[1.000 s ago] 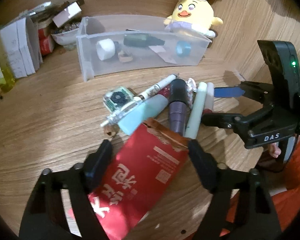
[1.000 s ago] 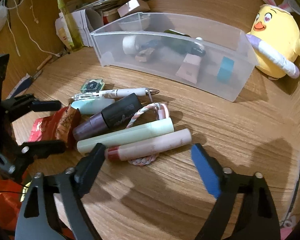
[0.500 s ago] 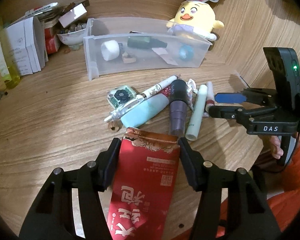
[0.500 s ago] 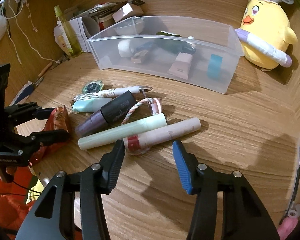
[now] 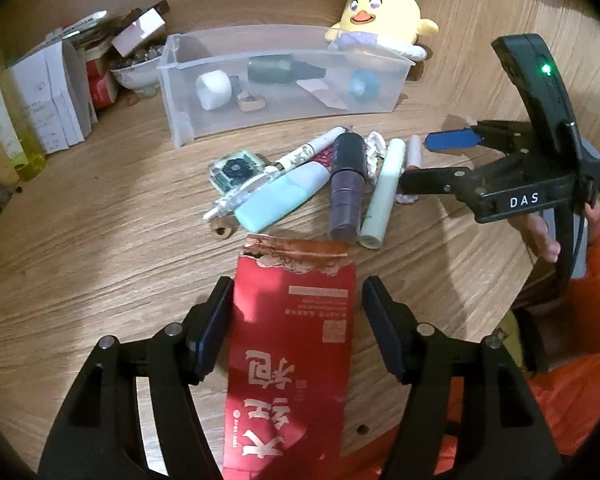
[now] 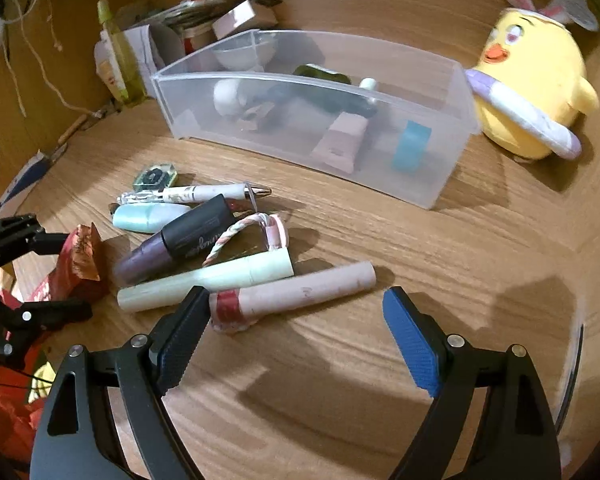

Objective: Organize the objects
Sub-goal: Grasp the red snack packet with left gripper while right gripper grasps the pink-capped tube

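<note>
A torn red packet (image 5: 292, 320) lies on the wooden table between the fingers of my left gripper (image 5: 298, 292), also seen as the left gripper (image 6: 40, 268). Its jaws are opening; the right pad stands clear of the packet. Beyond it lies a cluster: a pen (image 5: 300, 156), a light blue tube (image 5: 280, 196), a dark purple tube (image 5: 346, 184), a pale green tube (image 5: 384, 192) and a pink tube (image 6: 300, 288). My right gripper (image 6: 296, 300) is opening wide, the pink tube's near end just ahead of its fingertips, untouched. The clear bin (image 6: 420, 184) holds several small items.
A yellow chick plush (image 6: 532, 80) sits right of the bin. Boxes, a bowl and bottles (image 5: 52, 96) crowd the back left corner. A small green gadget (image 6: 156, 178) and a braided cord (image 6: 236, 236) lie among the tubes. A person's hand (image 5: 540, 232) holds the right gripper.
The red packet has turned from slanted to straight between the left fingers, which narrowed and then eased apart. The right gripper's jaws narrowed and then spread wide again.
</note>
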`<state>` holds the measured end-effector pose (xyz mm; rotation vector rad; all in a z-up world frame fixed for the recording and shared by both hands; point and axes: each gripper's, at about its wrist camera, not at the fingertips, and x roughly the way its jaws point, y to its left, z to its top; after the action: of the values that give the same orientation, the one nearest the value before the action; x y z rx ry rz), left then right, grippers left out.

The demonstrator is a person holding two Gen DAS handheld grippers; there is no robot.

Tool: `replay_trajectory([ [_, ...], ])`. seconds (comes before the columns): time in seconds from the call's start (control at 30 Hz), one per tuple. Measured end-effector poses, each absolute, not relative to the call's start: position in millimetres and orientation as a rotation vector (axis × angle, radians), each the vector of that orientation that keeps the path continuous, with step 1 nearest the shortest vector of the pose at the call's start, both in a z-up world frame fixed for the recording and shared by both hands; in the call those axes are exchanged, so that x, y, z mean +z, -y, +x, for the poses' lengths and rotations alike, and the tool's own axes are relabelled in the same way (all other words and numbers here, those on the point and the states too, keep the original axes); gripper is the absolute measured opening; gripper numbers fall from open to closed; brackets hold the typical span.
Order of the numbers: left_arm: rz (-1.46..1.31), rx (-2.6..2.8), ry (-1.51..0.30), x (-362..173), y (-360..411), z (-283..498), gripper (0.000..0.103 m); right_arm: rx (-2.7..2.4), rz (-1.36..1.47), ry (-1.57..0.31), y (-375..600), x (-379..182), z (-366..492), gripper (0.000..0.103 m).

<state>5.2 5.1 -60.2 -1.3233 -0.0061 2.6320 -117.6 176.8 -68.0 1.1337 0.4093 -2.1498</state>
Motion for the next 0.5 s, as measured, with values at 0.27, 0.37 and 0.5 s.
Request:
replay_trajectory([
  [0.27, -1.297, 2.672, 0.020, -56.9, -1.8, 5.7, 0.054, -2.117, 1.113, -0.487, -170.2, -75.0, -127.4, 0.086],
  [0.37, -1.282, 2.689, 0.044, -52.8, 1.0, 4.6, 0.054, -2.115, 1.105, -0.481, -171.1, -74.4, -128.3, 0.083],
  [0.5, -1.255, 2.715, 0.074, -45.3, 5.5, 1.7, 0.054, -2.123, 1.106, -0.448, -175.8, -72.5, -125.7, 0.083],
])
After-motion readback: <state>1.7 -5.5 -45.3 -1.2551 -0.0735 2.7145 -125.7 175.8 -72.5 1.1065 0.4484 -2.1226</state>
